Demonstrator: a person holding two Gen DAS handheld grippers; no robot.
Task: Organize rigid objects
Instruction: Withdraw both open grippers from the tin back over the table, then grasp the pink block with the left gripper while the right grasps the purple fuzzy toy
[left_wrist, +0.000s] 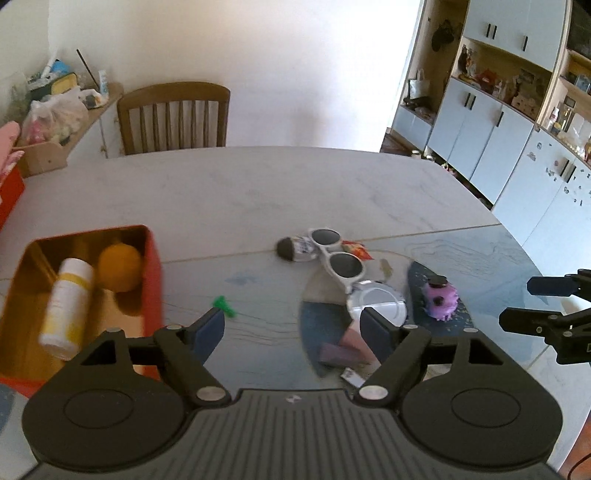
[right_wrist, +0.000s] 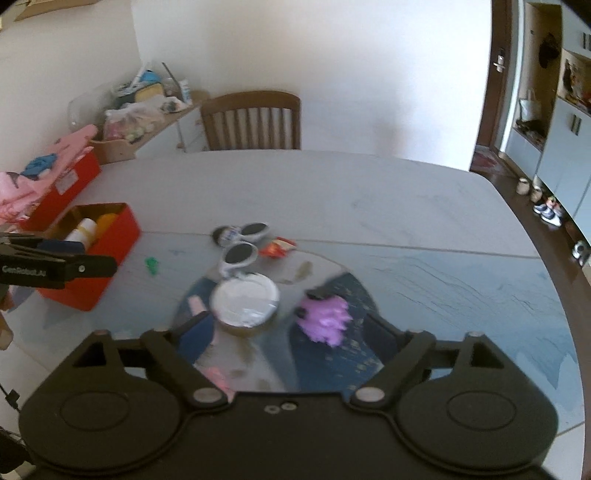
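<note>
Both jaws gape wide and empty: the left hand-held gripper (left_wrist: 293, 328) beside the red box (left_wrist: 153, 273), the right hand-held gripper (right_wrist: 291, 332) over the silver tin (right_wrist: 244, 301) and purple toy (right_wrist: 325, 317). Boxed already are a white bottle (left_wrist: 68, 299) and orange ball (left_wrist: 120, 267); sunglasses (left_wrist: 336, 254) and green piece (left_wrist: 223, 304) remain on the table (left_wrist: 258, 184). The left tool's side seems to read "GenRobot.AI".

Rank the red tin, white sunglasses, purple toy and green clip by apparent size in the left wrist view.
1. red tin
2. white sunglasses
3. purple toy, nearer the camera, so only roughly
4. green clip
</note>
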